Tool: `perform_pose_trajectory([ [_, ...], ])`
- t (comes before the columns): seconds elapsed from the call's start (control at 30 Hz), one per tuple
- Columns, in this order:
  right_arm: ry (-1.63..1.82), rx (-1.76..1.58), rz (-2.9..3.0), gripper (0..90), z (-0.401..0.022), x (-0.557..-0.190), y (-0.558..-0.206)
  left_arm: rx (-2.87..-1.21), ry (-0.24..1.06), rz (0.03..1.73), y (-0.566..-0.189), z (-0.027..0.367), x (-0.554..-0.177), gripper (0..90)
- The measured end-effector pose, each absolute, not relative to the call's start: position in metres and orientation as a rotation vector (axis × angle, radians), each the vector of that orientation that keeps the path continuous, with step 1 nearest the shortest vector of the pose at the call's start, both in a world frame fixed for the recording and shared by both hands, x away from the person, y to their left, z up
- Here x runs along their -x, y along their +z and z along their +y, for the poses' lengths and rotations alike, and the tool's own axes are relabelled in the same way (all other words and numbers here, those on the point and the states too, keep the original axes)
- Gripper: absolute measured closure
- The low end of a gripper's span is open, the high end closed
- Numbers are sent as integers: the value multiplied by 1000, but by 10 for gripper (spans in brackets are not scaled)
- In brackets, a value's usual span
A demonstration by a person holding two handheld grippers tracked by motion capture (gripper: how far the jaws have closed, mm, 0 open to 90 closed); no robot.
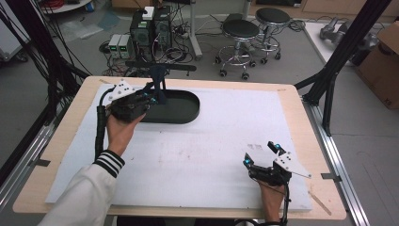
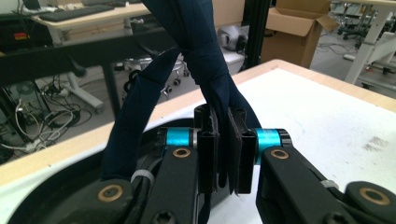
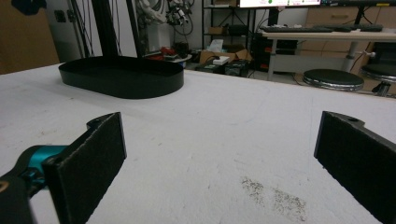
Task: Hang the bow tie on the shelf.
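Observation:
A dark navy fabric strip is pinched between the jaws of my left gripper, which is shut on it. The strip rises above the jaws and loops down on the left. In the high view, the left gripper is at the near left rim of a black oval tray, and the navy fabric stands up over the tray. My right gripper rests on the white mat near the front right, open, with nothing between its wide-apart jaws. From the right gripper, the tray lies far off at the upper left.
A white mat covers the wooden table. A black frame post stands at the table's right edge. Stools, computer boxes and a cardboard box are on the floor beyond.

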State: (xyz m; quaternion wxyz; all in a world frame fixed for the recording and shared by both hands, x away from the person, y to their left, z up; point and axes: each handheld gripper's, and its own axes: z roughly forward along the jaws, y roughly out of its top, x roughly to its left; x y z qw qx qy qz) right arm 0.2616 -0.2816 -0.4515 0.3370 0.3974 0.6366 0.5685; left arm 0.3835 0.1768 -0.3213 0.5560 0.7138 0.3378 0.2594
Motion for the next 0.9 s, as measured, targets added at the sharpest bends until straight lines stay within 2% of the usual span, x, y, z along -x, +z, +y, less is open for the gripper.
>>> perform_pose_trajectory([
  [0.9,1484,-1040,1658,11,-283,-263,-451,-1661,706,829,-300,194,-434,835],
])
